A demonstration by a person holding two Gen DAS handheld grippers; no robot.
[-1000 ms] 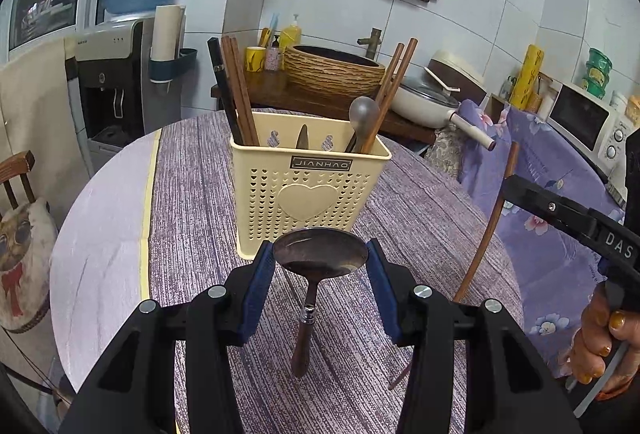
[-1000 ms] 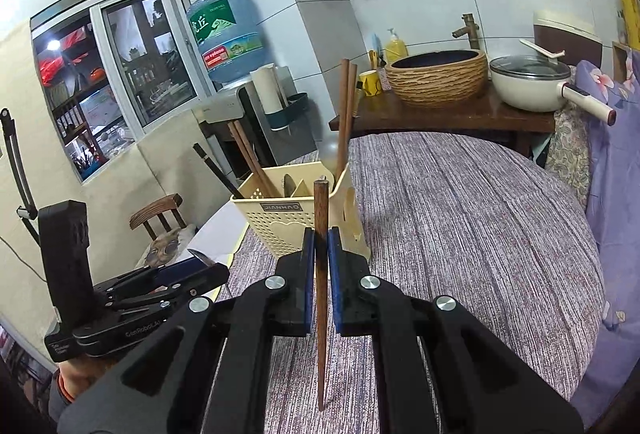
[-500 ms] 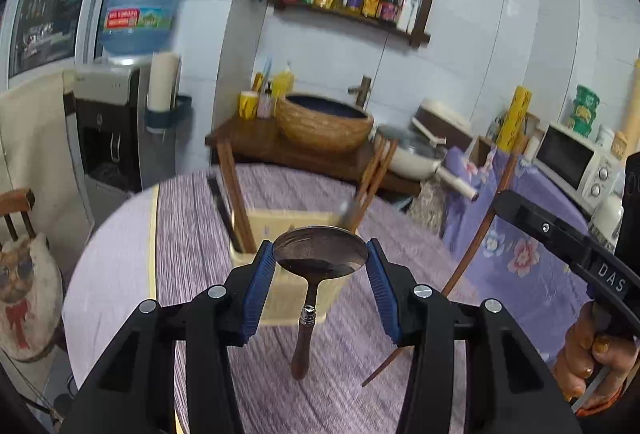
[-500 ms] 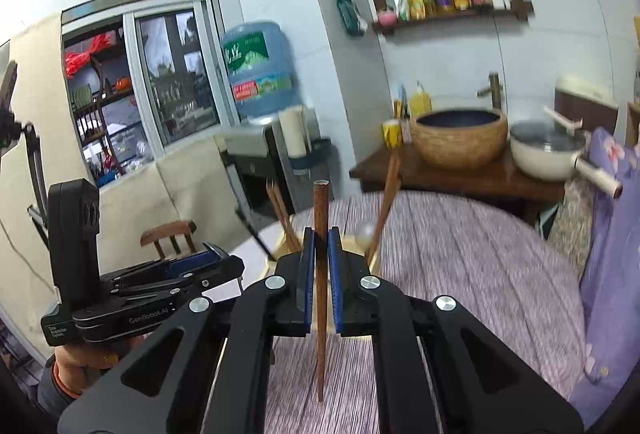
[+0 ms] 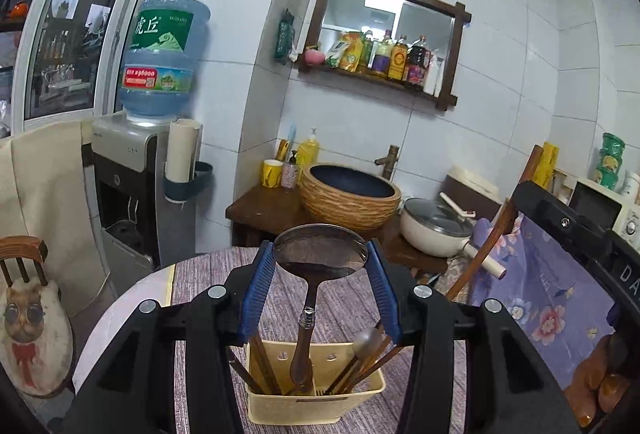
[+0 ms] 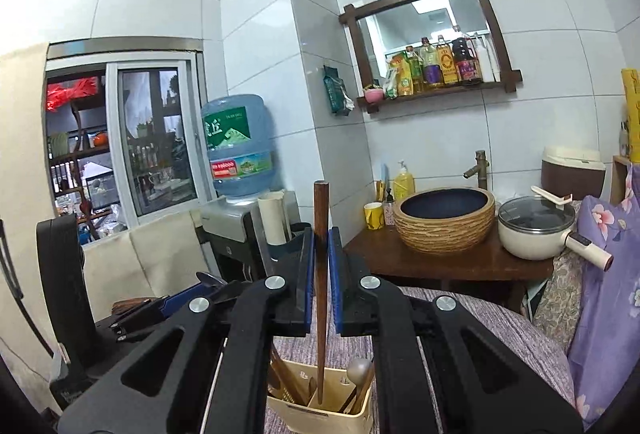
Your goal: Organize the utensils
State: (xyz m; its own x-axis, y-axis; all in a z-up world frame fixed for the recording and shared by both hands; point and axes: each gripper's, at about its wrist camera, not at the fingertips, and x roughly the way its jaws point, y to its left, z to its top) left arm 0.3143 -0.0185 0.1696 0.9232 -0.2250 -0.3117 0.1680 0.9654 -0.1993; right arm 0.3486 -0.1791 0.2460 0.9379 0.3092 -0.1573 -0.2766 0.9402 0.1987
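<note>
My left gripper [image 5: 320, 258] is shut on the bowl of a dark metal spoon [image 5: 320, 254], whose wooden handle hangs down over the cream utensil holder [image 5: 316, 406]. Chopsticks and a pale spoon [image 5: 366, 340] stand in that holder. My right gripper [image 6: 320, 246] is shut on a brown wooden chopstick [image 6: 321, 218] held upright, its lower end over the same holder [image 6: 320, 414]. The right gripper's black body [image 5: 580, 234] shows at the right edge of the left wrist view, and the left gripper [image 6: 168, 302] at the lower left of the right wrist view.
The holder stands on a round table with a purple striped cloth [image 5: 344, 298]. Behind it a dark wooden stand carries a woven basin [image 5: 350, 200] and a white lidded pot [image 5: 436, 226]. A water dispenser [image 5: 132, 186] stands left, a wooden chair [image 5: 24, 262] further left.
Both grippers rose with their utensils and tilted up toward level. The holder dropped from the middle of each view to the bottom edge, and more wall shows.
</note>
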